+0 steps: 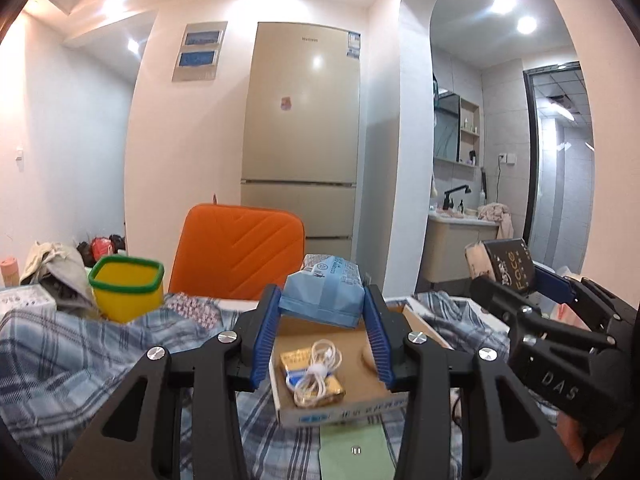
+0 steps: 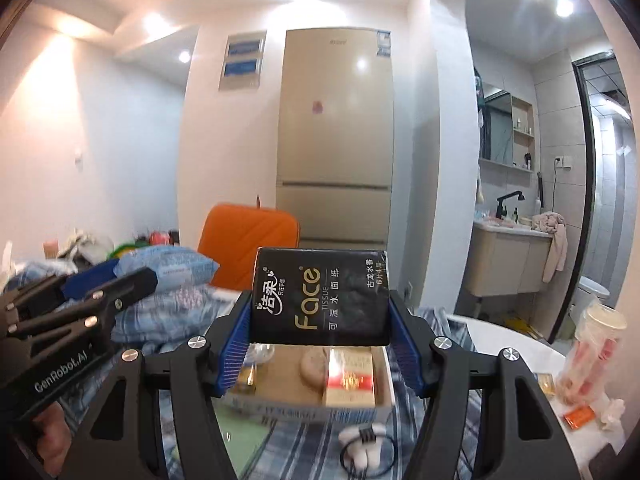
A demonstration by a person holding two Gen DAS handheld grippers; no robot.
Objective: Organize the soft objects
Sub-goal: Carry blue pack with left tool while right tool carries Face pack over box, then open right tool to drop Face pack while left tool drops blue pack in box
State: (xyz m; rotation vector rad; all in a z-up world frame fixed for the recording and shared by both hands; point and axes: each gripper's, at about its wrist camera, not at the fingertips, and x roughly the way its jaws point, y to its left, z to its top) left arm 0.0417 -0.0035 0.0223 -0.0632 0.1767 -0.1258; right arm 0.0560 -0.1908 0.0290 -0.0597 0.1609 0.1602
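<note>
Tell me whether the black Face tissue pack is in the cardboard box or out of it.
Out. The black Face tissue pack is clamped between the right gripper pads, raised above the shallow cardboard box.

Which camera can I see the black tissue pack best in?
The right wrist view: the black tissue pack faces it, label readable, held in the right gripper. The left wrist view shows only its end, at the right edge.

My right claw (image 2: 320, 320) clamped on black Face tissue pack (image 2: 320, 296), blue pads pressing both sides, pack held up level over cardboard tray (image 2: 356, 408). Tray holds red-and-gold box (image 2: 350, 380) and round biscuit thing (image 2: 314, 366). Left claw (image 2: 120, 276) off to side, pinching blue soft pack (image 2: 168, 266). Plaid cloth (image 2: 304, 444) underneath, orange chair (image 2: 248, 240) and beige fridge (image 2: 336, 136) behind.
</note>
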